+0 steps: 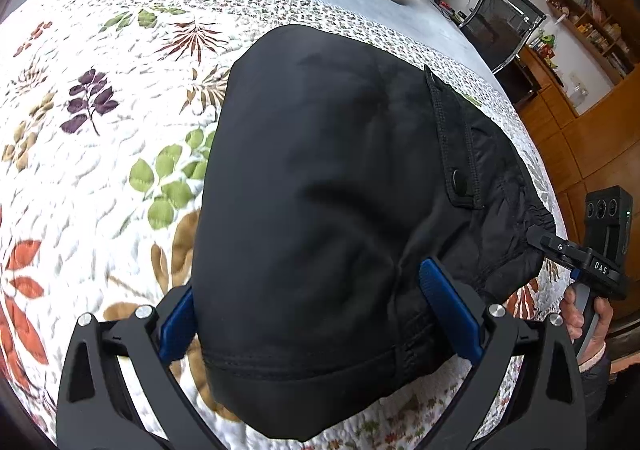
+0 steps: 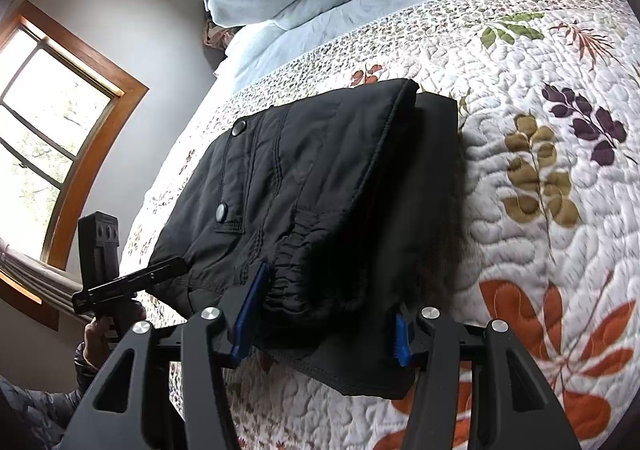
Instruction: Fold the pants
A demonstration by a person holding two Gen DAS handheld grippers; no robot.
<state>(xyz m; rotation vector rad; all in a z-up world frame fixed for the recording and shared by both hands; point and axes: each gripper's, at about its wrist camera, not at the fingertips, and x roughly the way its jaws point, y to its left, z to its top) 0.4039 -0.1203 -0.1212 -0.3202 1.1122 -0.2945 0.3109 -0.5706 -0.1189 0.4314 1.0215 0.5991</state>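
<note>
While folded, pants lie between both grippers' fingers.

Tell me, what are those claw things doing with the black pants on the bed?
A person holds a claw-like gripper in each hand and is folding black pants on a flowery quilt. The pants are already folded into a thick bundle. The left gripper and the right gripper each have their jaws spread wide around an edge of the bundle, not squeezing it.
</note>
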